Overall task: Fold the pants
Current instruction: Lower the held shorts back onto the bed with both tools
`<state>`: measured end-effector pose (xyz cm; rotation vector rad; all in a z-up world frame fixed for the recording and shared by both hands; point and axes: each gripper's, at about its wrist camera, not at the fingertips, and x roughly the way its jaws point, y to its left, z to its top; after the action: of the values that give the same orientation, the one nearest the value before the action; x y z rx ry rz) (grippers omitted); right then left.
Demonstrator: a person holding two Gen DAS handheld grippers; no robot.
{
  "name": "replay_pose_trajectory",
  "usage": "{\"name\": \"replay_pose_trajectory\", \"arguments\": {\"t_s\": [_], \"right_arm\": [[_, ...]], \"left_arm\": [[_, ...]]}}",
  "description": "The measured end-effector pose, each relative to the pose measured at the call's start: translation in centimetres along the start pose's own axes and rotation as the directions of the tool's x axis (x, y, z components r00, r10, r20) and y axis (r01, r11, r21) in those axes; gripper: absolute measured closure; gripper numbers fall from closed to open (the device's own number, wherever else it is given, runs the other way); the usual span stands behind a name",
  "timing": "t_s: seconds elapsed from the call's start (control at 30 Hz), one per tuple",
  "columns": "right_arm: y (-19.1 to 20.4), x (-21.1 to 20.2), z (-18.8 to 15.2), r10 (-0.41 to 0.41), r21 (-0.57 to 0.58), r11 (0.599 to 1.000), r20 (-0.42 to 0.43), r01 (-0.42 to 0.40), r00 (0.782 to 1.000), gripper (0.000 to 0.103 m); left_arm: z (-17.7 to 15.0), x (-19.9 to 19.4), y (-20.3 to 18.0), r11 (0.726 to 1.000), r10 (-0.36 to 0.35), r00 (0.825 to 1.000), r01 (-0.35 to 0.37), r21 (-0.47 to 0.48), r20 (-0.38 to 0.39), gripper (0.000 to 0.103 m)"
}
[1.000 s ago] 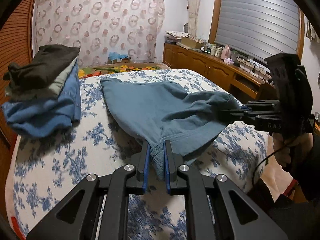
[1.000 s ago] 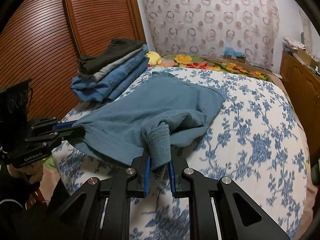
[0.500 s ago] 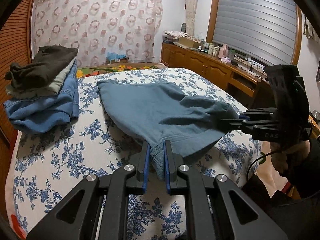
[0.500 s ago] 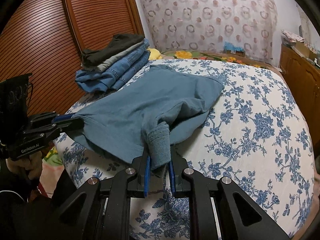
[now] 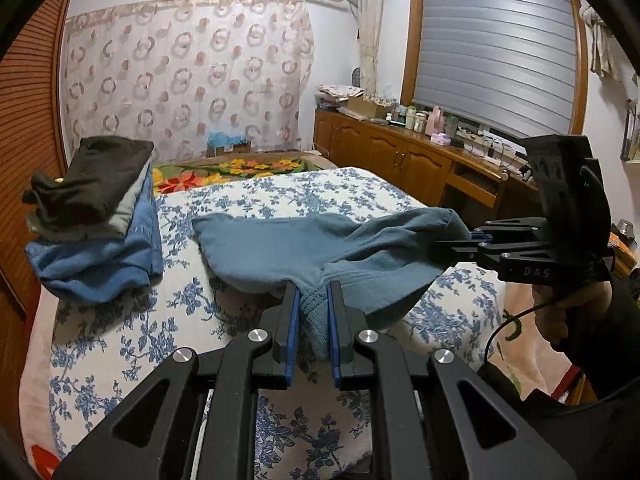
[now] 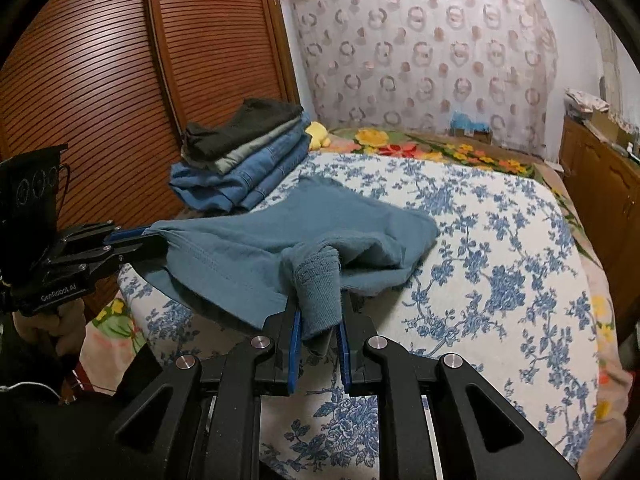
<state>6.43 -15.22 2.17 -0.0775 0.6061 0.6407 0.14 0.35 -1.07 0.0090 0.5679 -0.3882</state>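
Note:
Teal-blue pants (image 5: 280,248) lie on the flowered bedspread (image 5: 120,332), with the near end lifted off the bed. My left gripper (image 5: 313,312) is shut on a ribbed edge of the pants. My right gripper (image 6: 318,320) is shut on the other ribbed corner (image 6: 318,284). In the left wrist view the right gripper (image 5: 460,246) comes in from the right holding the cloth. In the right wrist view the left gripper (image 6: 148,238) comes in from the left. The pants (image 6: 320,220) hang taut between both grippers and slope down to the bed.
A stack of folded clothes (image 5: 92,216), dark on top and denim below, sits on the bed's far left; it also shows in the right wrist view (image 6: 244,156). A wooden slatted wardrobe (image 6: 100,80) stands at the left. A wooden sideboard (image 5: 400,160) with bottles runs along the right.
Both grippers have pulled back toward the foot of the bed and risen, dragging the pants nearer. The pants lie shorter on the bed. Both grips have held.

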Motion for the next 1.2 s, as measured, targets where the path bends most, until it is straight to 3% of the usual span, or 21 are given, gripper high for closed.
{"name": "replay_pose_trajectory", "arguments": {"t_s": [0.4,0.63,0.93,1.2], "right_arm": [[-0.4,-1.7,-0.3,-0.004,-0.004,1.000,0.019,0.004,1.000,0.088],[-1.3,1.1,0.7,0.000,0.003,1.000,-0.035,0.001,0.999,0.088],[-2.9,5.2,4.0,-0.010,0.038,0.999,-0.023,0.011,1.000,0.088],[-4.7,9.0,5.4,-0.020,0.058,0.998,-0.041,0.022,0.999,0.088]], "left_arm": [[0.6,-0.1,-0.9,1.000,-0.010,1.000,0.010,0.026,0.002,0.089],[1.1,2.7,1.1,1.000,-0.011,1.000,0.011,-0.009,-0.026,0.089],[4.5,6.5,4.1,0.999,0.015,1.000,-0.015,-0.046,0.005,0.089],[5.5,9.8,5.7,0.998,0.035,0.999,-0.037,-0.059,-0.026,0.089]]}}
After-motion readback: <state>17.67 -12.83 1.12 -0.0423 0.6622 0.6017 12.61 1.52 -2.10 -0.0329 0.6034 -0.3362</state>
